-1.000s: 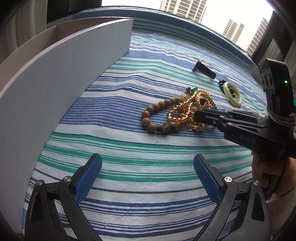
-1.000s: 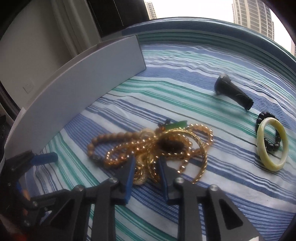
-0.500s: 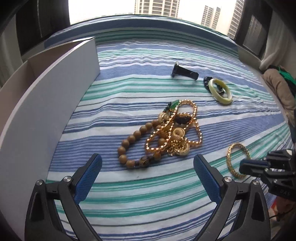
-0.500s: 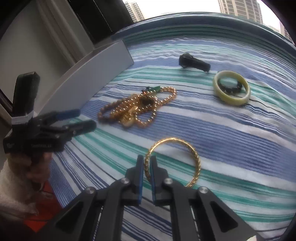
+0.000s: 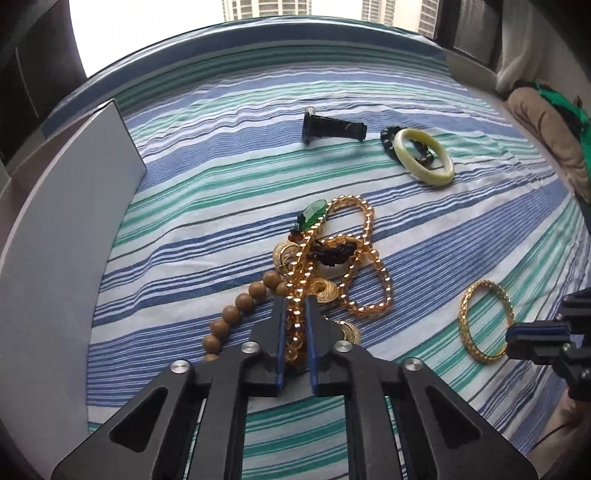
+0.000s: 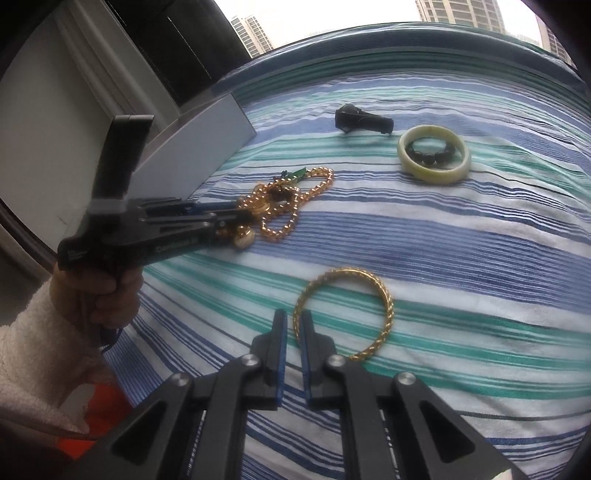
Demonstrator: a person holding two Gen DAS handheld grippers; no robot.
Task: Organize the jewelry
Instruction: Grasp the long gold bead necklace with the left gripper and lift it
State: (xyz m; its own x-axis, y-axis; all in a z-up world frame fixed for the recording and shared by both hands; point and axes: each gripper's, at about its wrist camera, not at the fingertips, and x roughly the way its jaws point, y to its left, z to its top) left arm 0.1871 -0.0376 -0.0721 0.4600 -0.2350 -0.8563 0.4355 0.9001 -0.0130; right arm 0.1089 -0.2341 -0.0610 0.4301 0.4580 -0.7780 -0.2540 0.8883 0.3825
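A: We have the left gripper [image 5: 295, 314] pinched tight on the faceted amber bead strand [image 5: 364, 254], tangled with round wooden beads [image 5: 236, 314] on the striped cloth [image 5: 221, 206].

B: And our right gripper [image 6: 292, 328] clamps the woven gold bangle [image 6: 384, 299], apart from the pile.

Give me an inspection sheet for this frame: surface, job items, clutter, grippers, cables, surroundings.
Surface: striped cloth, blue, green, white; wrinkled.
Job's things: tangled pile of gold bead chain, wooden bead bracelet, green pendant; gold bangle lying apart; pale jade bangle over a dark bead bracelet; grey box on the left.
Clutter: black cylindrical item.
Grippers: left gripper shut on the gold bead chain; right gripper shut on the gold bangle's rim.
Cables: nothing seen.
Surroundings: window, high-rise towers.
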